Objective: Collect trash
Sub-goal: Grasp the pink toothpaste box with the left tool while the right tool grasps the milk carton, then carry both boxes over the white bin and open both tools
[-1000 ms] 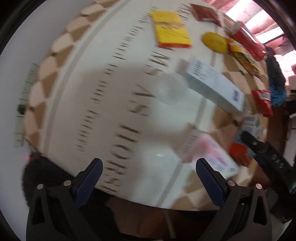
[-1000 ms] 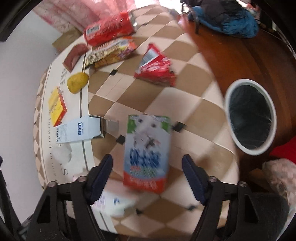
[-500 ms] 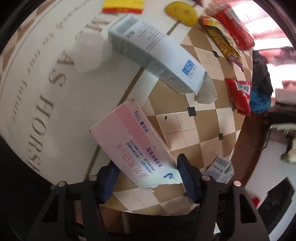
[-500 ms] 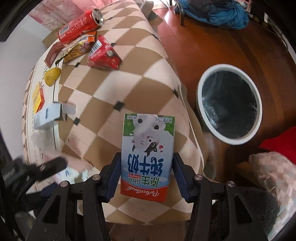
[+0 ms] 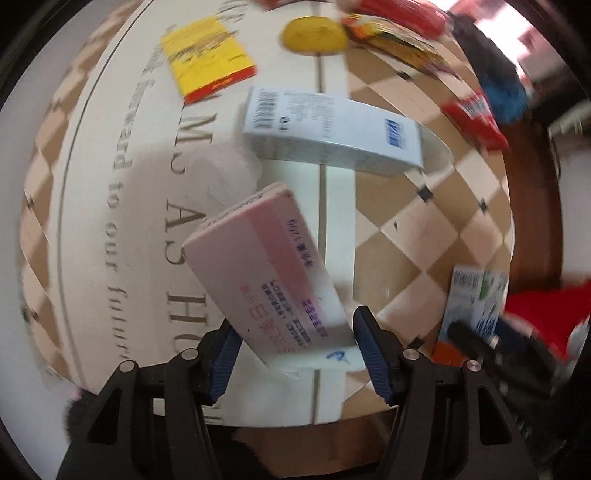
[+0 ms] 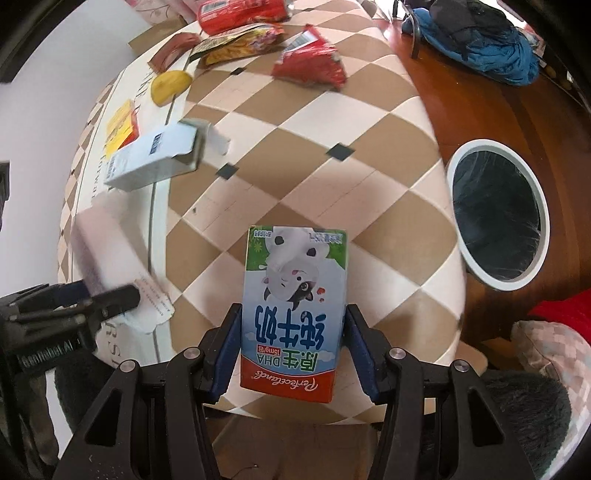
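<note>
My left gripper [image 5: 297,356] is shut on a pink and white box [image 5: 266,277], held tilted above the table; it also shows blurred in the right wrist view [image 6: 107,251]. My right gripper [image 6: 291,349] is shut on a blue milk carton [image 6: 293,306] above the table's near edge; the carton shows in the left wrist view [image 5: 474,306] too. A white bin with a black liner [image 6: 496,214] stands on the wooden floor to the right of the table.
On the checkered tablecloth [image 6: 332,122] lie a white and blue box [image 5: 332,136], a yellow box [image 5: 208,72], a yellow lump [image 5: 314,35], snack wrappers [image 6: 308,68] and a red can [image 6: 236,13]. Blue clothing [image 6: 480,40] lies on the floor.
Both grippers closed on their boxes and lifted them off the table. The left gripper has swung back over the table with the pink box; the right holds the carton nearer the table's edge.
</note>
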Motion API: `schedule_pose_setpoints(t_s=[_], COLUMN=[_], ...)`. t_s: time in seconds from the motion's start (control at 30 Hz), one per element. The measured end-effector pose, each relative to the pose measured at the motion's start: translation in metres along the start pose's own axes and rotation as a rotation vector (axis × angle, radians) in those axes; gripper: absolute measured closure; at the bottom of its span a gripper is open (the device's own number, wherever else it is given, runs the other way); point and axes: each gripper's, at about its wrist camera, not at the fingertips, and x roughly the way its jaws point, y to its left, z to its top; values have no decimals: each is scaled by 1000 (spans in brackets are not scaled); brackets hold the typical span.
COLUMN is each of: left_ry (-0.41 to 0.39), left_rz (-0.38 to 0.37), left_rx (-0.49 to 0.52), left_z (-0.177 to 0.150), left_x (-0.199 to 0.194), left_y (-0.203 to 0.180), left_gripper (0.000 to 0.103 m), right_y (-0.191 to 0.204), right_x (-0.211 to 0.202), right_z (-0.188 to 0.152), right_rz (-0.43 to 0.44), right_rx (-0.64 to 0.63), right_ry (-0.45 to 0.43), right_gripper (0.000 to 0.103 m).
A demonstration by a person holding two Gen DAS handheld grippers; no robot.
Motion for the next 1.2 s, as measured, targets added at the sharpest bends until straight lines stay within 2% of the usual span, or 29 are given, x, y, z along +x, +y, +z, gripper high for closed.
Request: schedule_pose_setpoints(t_s=[0.07,0.2,0.27,0.37,0.43,0.5,0.6,0.7,0.77,0.87,0.9,1.03,1.07,1.13,1.2], left_ry=[-17,-71,-99,-122,-126,-141,-145,-138,-152,-172,-178,-243,-267,-314,-359], left_rz=[-4,7,33,66,98,155,206,210,214,215,223,261,269,276,281], left_rx=[-59,-144,-150,-93,-21,72,139,134,127,129,132,156,165,185,210], left_z=[0,-6,-12,-20,-28,-35,-45,-51,-50,-57,-46,-62,-71,-84,-94], left_x=[3,1,-2,-14,-20,-34,-38,-35,-30,-39,-35,-62,-58,-79,-84], left_y=[13,23,25,5,-4,-2,-2,2,-8,-10,-11,-28,-43,-53,-78], left_gripper=[44,47,55,58,59,59,59,59,59,60,60,60,60,60,60], right_y=[-1,-7,-8,-5,1,3,2,2,6,9,9,4,3,-1,-6], right_x=[-2,-5,-4,0,0,0,0,1,2,3,3,0,-1,-10,-26], right_z=[1,2,3,3,3,2,1,1,1,1,0,0,-2,-4,-8], right_rz=[-2,-34,-51,-77,-110,-113,-128,-135,-151,-169,-166,-137,-125,-109,-96], right_rx=[31,72,79,74,50,43,39,39,39,21,21,25,26,25,23], right_ry=[-15,-45,-52,-55,-75,-70,-66,-73,-74,-73,-73,-76,-80,-113,-153], right_gripper=[30,30,30,33,48,50,50,50,50,50,50,51,51,51,51])
